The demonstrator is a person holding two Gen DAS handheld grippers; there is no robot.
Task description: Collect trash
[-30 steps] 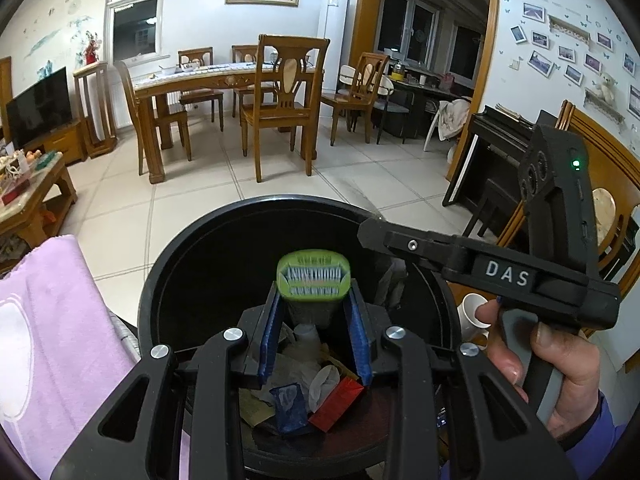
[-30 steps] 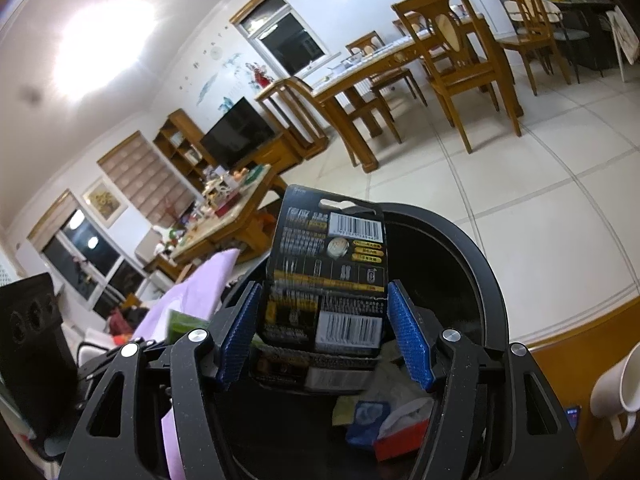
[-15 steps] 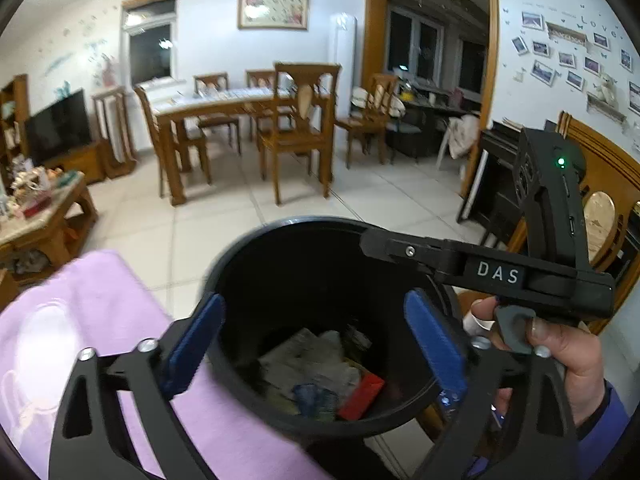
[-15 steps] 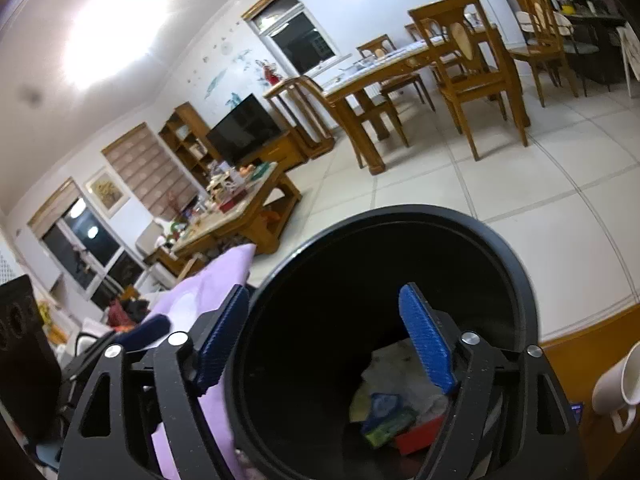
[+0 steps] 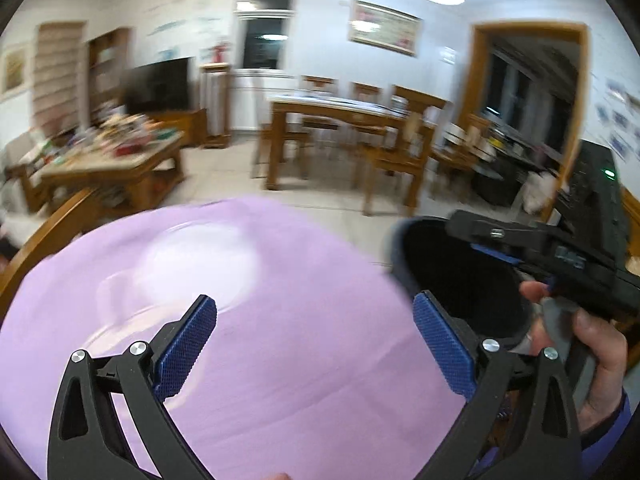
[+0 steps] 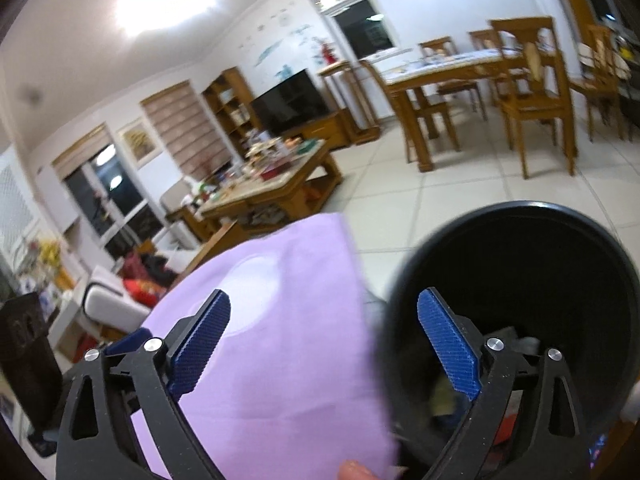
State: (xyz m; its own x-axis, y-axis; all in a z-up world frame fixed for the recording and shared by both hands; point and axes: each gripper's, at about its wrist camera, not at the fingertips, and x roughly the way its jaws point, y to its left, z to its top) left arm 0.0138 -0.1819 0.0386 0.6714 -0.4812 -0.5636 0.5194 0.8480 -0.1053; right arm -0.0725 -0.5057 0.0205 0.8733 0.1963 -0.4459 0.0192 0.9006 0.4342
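Note:
A black round trash bin (image 6: 516, 280) stands beside a surface covered with a lilac cloth (image 6: 280, 352). Bits of trash show low inside the bin, behind my right fingers. My right gripper (image 6: 324, 344) is open and empty, one finger over the cloth, the other over the bin's rim. My left gripper (image 5: 316, 344) is open and empty above the lilac cloth (image 5: 280, 300). In the left wrist view the bin (image 5: 456, 280) is at the right, with the right gripper's body and the hand holding it above it.
A cluttered wooden coffee table (image 6: 276, 184) stands beyond the cloth. A dining table with wooden chairs (image 6: 480, 80) is further back on the tiled floor. A TV (image 6: 292, 100) stands on a cabinet by the wall.
Both grippers opened and dropped their items, a green-topped piece and a black card pack, into the bin. Both have since swung left, away from the bin, over the lilac cloth.

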